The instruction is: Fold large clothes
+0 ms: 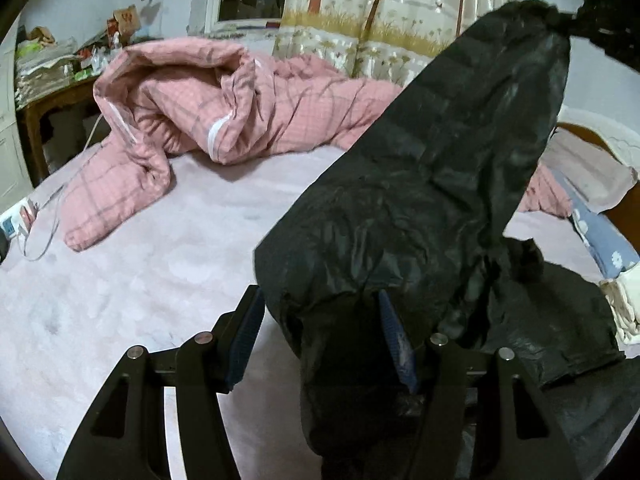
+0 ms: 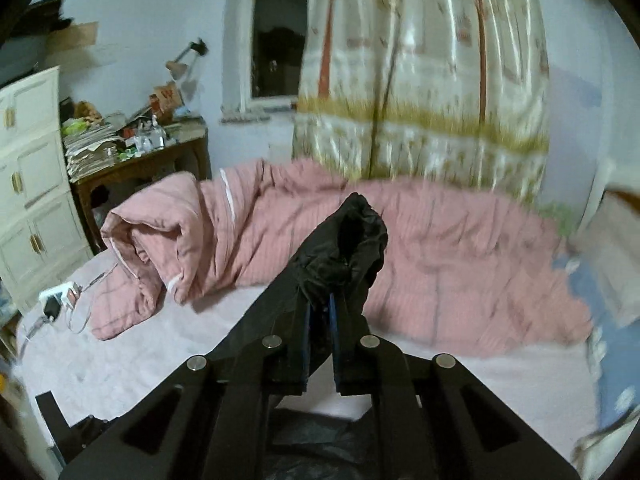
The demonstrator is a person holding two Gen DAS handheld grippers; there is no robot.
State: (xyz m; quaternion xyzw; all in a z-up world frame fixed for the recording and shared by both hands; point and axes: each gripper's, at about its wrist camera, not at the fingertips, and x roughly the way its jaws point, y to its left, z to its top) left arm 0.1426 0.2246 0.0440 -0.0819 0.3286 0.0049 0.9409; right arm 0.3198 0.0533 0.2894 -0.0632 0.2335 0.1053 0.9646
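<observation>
A large black puffer jacket (image 1: 440, 184) hangs stretched over the pale pink bed sheet (image 1: 140, 280). Its upper end rises to the top right, where my right gripper (image 1: 592, 28) holds it. My left gripper (image 1: 320, 308) is open, its jaws wide apart; jacket fabric lies between them and drapes over the right finger (image 1: 394, 336). In the right wrist view my right gripper (image 2: 322, 312) is shut on a bunched black end of the jacket (image 2: 348, 240), held above the bed (image 2: 160, 360).
A crumpled pink checked quilt (image 1: 192, 120) lies across the far side of the bed. A cluttered wooden desk (image 2: 136, 160) and white cabinet (image 2: 32, 184) stand at left. A charger and cable (image 2: 60, 300) lie at the bed's left edge. A curtain (image 2: 420, 80) hangs behind. Pillows (image 1: 604, 236) lie at right.
</observation>
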